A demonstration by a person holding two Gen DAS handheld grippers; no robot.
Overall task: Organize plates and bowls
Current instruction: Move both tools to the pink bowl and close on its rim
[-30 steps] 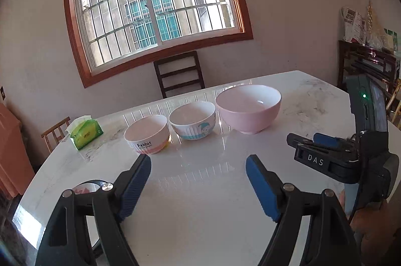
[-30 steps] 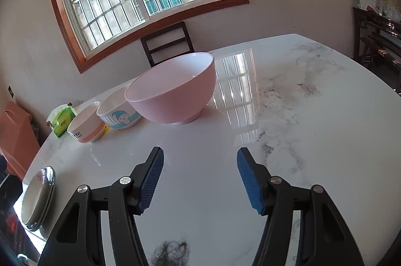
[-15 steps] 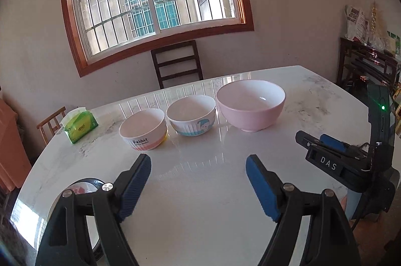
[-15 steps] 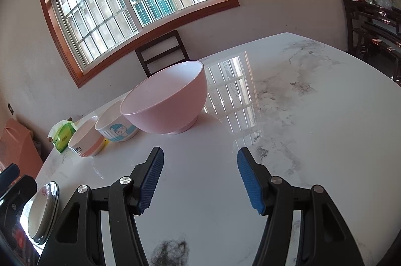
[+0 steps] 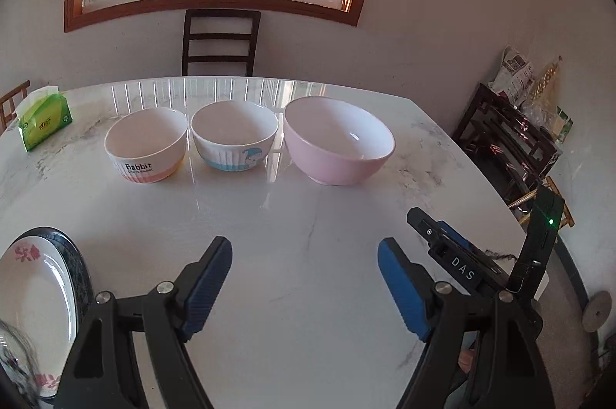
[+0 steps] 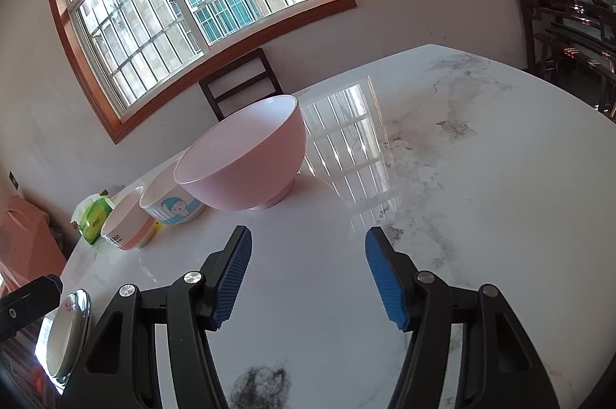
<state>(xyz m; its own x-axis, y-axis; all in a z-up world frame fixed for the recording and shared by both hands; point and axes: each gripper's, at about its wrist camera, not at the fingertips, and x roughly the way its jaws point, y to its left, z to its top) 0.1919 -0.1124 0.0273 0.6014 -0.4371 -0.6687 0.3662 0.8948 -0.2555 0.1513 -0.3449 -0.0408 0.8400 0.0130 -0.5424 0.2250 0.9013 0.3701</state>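
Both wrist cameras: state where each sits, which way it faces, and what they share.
Left wrist: behind the open left gripper, facing the window across the table; right gripper at right edge.
Right wrist: behind the open right gripper, tilted, looking toward the pink bowl; left gripper tip at left edge.
Shared: pink bowl, cartoon bowl, Rabbit bowl, tissue pack, plates.

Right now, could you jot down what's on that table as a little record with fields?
surface: white marble table
bowls: three in a row, upright, empty
left bowl: Rabbit bowl, white with peach band
middle bowl: cartoon bowl, blue trim
right bowl: pink bowl, the largest
plates: floral plate on a dark one, at the near left edge
other: green tissue pack, far left
left claw: open, holding nothing
right claw: open, holding nothing
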